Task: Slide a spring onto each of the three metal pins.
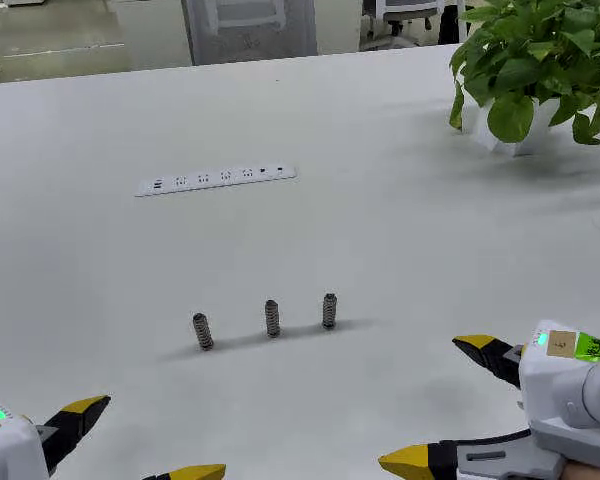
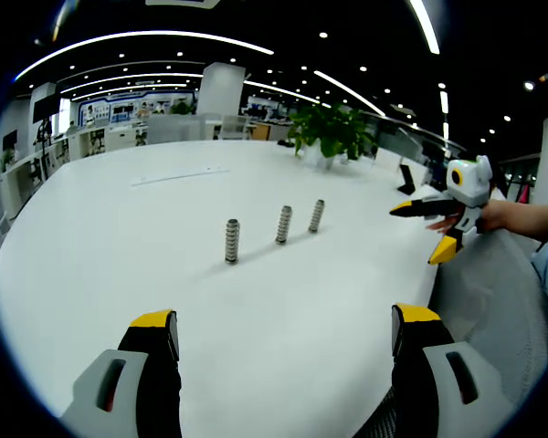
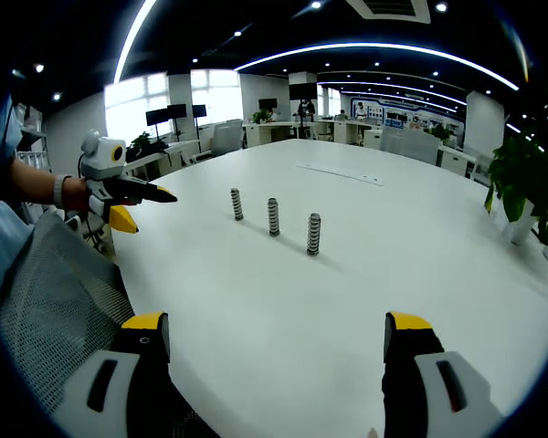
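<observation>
Head view: three springs [image 1: 272,318] stand upright in a row on the counter [image 1: 380,220], apart from one another. Two grippers sit near its edge, the left gripper [image 1: 140,440] and the right gripper [image 1: 440,402], both clear of the springs.
Left gripper view: three springs ahead; jaws spread wide, empty.
Right gripper view: three springs ahead; jaws spread wide, touching nothing.

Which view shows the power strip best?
Head view: the power strip is seen from above, sockets distinguishable. Both gripper views show it as a thin pale sliver beyond the springs.
</observation>
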Demonstrator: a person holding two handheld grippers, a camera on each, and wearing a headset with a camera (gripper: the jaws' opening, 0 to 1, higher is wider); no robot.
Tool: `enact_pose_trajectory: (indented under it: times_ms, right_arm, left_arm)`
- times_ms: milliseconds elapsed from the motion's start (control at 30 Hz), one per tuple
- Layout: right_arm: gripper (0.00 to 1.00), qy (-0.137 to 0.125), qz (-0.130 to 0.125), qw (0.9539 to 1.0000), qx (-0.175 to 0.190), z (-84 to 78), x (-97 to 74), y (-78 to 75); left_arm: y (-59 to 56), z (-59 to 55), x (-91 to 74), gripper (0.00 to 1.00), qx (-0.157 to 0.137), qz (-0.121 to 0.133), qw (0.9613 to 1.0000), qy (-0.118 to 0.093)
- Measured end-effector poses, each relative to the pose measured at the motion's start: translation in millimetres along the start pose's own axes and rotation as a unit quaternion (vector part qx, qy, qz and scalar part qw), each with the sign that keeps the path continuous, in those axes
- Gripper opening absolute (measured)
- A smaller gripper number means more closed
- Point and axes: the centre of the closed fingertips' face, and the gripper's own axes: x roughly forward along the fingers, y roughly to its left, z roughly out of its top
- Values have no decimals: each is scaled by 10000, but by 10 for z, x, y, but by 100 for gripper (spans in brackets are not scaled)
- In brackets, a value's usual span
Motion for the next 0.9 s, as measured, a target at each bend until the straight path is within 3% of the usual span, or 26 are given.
enact_pose_trajectory:
  times_ms: [900]
  right_arm:
    - [99, 101, 72, 9999, 51, -51, 16, 30]
  left_arm:
    - [-24, 21, -8, 98, -24, -55, 10000, -12]
